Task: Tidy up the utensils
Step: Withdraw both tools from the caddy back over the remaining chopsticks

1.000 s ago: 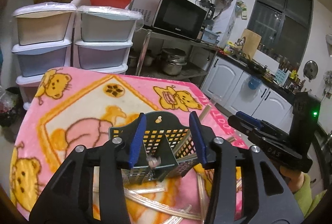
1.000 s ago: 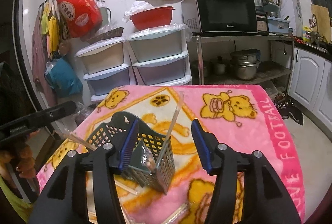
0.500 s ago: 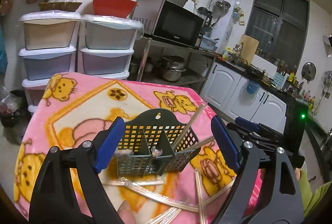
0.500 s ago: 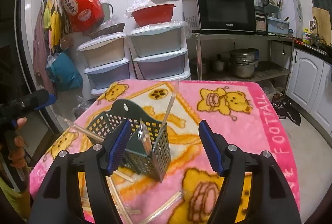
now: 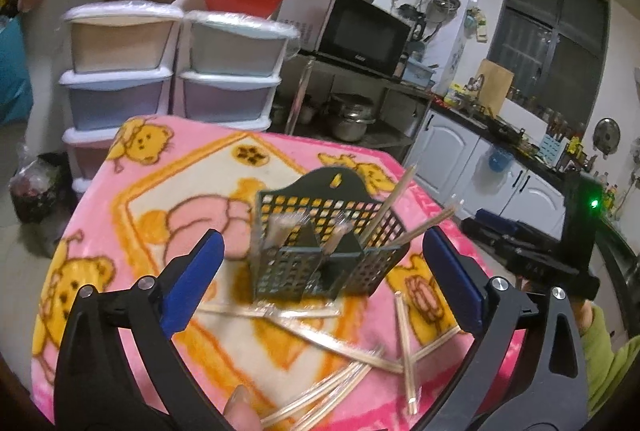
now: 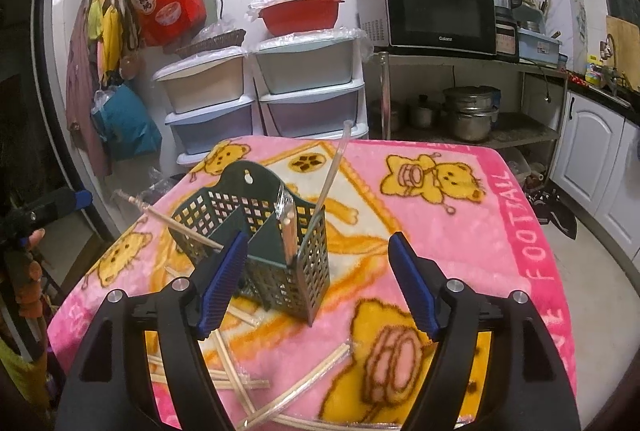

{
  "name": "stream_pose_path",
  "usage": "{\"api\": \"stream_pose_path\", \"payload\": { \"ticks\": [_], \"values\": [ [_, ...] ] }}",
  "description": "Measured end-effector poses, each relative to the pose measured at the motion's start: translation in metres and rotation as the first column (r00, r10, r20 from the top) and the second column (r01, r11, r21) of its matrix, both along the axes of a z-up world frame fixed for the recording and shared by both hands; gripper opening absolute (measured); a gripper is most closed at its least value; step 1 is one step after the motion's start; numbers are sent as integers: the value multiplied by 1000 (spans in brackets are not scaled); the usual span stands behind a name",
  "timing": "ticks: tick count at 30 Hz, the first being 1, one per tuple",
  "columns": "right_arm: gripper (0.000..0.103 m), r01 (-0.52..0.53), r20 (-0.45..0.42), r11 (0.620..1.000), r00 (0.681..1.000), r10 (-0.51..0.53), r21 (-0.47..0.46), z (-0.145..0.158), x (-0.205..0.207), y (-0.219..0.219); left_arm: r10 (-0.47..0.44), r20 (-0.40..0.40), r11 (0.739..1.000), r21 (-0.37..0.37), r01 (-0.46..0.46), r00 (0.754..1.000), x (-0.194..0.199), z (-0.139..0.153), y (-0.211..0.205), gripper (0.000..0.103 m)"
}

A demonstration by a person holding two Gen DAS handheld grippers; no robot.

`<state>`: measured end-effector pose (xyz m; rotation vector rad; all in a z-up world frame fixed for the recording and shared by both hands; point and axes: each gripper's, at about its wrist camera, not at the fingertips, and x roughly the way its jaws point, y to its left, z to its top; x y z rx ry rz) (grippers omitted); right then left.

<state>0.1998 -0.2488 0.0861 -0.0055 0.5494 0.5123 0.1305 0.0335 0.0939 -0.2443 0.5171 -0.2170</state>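
Note:
A dark green perforated utensil caddy [image 5: 320, 251] stands on the pink bear blanket [image 5: 168, 191]; it also shows in the right wrist view [image 6: 264, 243]. It holds wrapped utensils [image 5: 280, 227] and chopsticks [image 5: 386, 207] leaning out to the right. Several wrapped chopsticks [image 5: 348, 355] lie loose on the blanket in front of it. My left gripper [image 5: 326, 285] is open and empty, just short of the caddy. My right gripper [image 6: 316, 283] is open and empty, with the caddy by its left finger. A clear straw [image 6: 334, 167] sticks up from the caddy.
Stacked plastic drawers [image 5: 172, 71] and a metal shelf with a microwave [image 5: 352, 31] and pots stand behind the table. White cabinets [image 5: 480, 159] run along the right. The right gripper appears at the table's right edge in the left wrist view [image 5: 536, 251].
Both grippers opened wide and pulled back from the caddy. The caddy now stands free on the blanket, and more loose chopsticks show in front of it.

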Motion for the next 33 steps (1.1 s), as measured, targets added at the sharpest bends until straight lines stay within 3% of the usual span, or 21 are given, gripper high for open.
{"api": "stream_pose_path", "payload": {
  "ticks": [13, 24, 33],
  "values": [
    [70, -19, -32, 1000, 999, 18, -23, -16, -13, 3, 82, -113, 996, -18, -85, 990, -23, -44, 24, 92],
    [70, -27, -67, 999, 997, 24, -41, -34, -22, 6, 93, -188, 995, -9, -96, 978, -40, -75, 28, 91],
    [70, -27, -112, 998, 994, 21, -48, -52, -21, 10, 91, -280, 995, -23, -102, 956, -57, -106, 32, 77]
  ]
}}
